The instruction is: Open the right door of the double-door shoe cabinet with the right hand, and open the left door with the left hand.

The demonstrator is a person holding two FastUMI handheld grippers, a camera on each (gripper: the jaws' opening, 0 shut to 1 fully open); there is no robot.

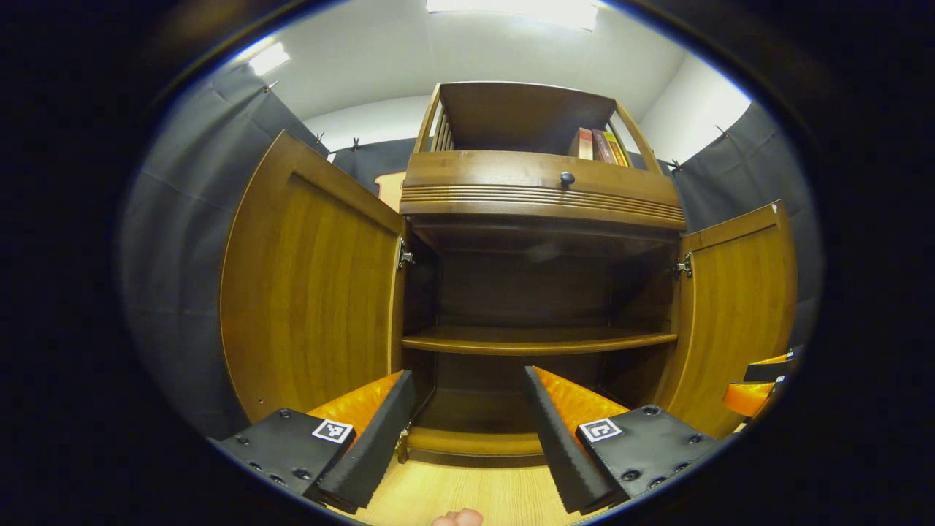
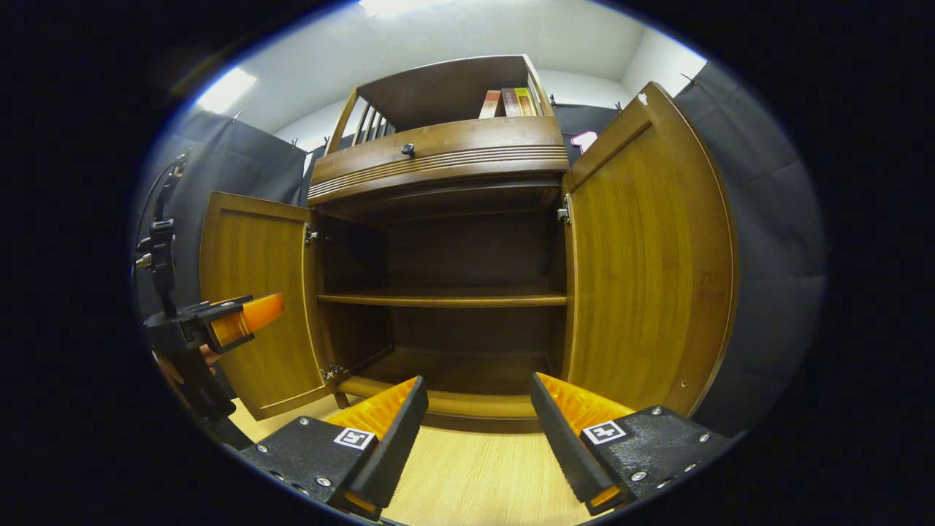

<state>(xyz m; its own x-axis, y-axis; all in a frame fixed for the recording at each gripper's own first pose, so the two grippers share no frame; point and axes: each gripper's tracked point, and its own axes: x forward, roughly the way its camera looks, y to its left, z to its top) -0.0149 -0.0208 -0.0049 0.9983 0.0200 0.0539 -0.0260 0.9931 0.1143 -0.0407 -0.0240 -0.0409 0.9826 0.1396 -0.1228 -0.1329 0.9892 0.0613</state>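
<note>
**Both cabinet doors swung wide, grippers held back with nothing in them**

In the left gripper view the shoe cabinet (image 1: 540,292) fills the middle of the frame with both doors open. The left door (image 1: 310,292) stands at the left of the frame, its free edge swung out toward the camera, and the right door (image 1: 738,314) stands at the right, likewise turned outward. Between them the dark interior lies fully exposed, crossed by one shelf (image 1: 537,340). The left gripper (image 1: 467,424) sits at the bottom centre, its fingers spread wide apart and gripping nothing, aimed into the gap between the doors and short of the cabinet's bottom edge. The right gripper (image 1: 760,383) peeks in at the lower right edge, near the right door.

In the right gripper view the right gripper (image 2: 475,431) also has its fingers spread wide and bare, low in the frame, facing the open interior. At the left edge the left gripper (image 2: 234,321) appears in front of the left door's inner face.

A drawer with a small round knob (image 1: 567,177) runs above the opening, and books (image 1: 599,146) stand in the top compartment. Pale wood floor (image 1: 467,497) lies below; dark cloth hangs at both sides, a white ceiling above.
</note>
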